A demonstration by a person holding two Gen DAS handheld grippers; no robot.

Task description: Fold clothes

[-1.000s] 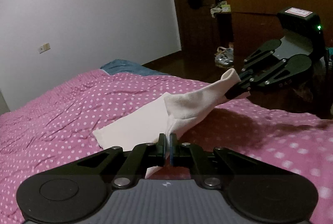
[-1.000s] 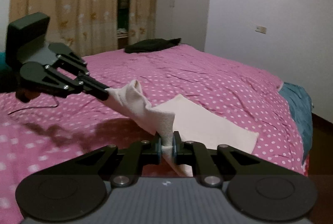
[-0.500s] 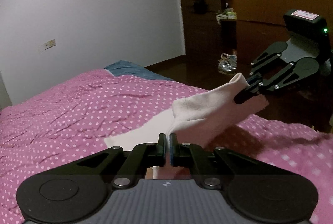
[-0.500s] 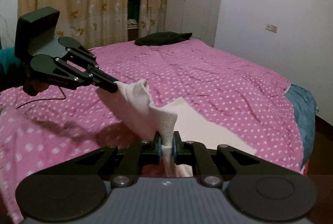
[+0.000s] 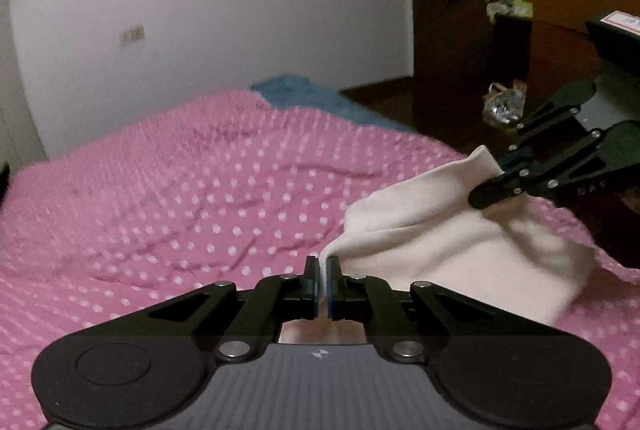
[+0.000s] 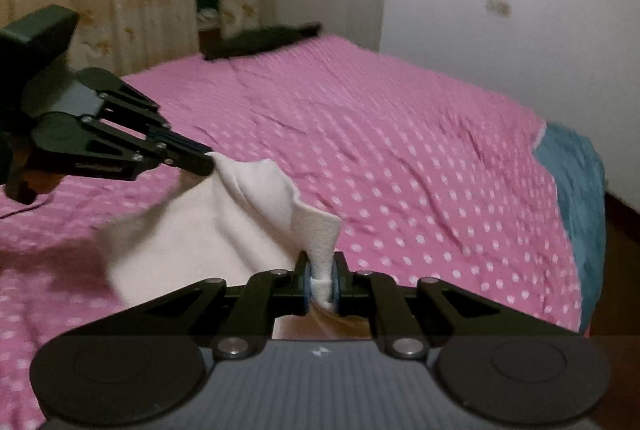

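A cream-white cloth point(image 5: 452, 250) hangs lifted above the pink polka-dot bed point(image 5: 168, 198), stretched between both grippers. My left gripper point(image 5: 322, 272) is shut on one corner of it at the bottom centre of the left wrist view. My right gripper point(image 5: 490, 186) comes in from the right there, clamped on the other corner. In the right wrist view the cloth point(image 6: 200, 238) sags to the left, my right gripper point(image 6: 321, 280) pinches a fold of it, and the left gripper point(image 6: 204, 160) holds its far corner. The cloth's lower part is motion-blurred.
A blue blanket point(image 5: 304, 98) lies at the bed's far corner by the white wall. A dark garment point(image 6: 260, 40) rests on the bed near the curtains. Dark wooden floor and cabinets point(image 5: 520, 30) stand beyond the bed edge, with a bag point(image 5: 502, 104) on the floor.
Both grippers have raised the cloth clear of the bed and pulled it toward the near edge. Its flat part, which lay on the cover earlier, now hangs loose and swings.
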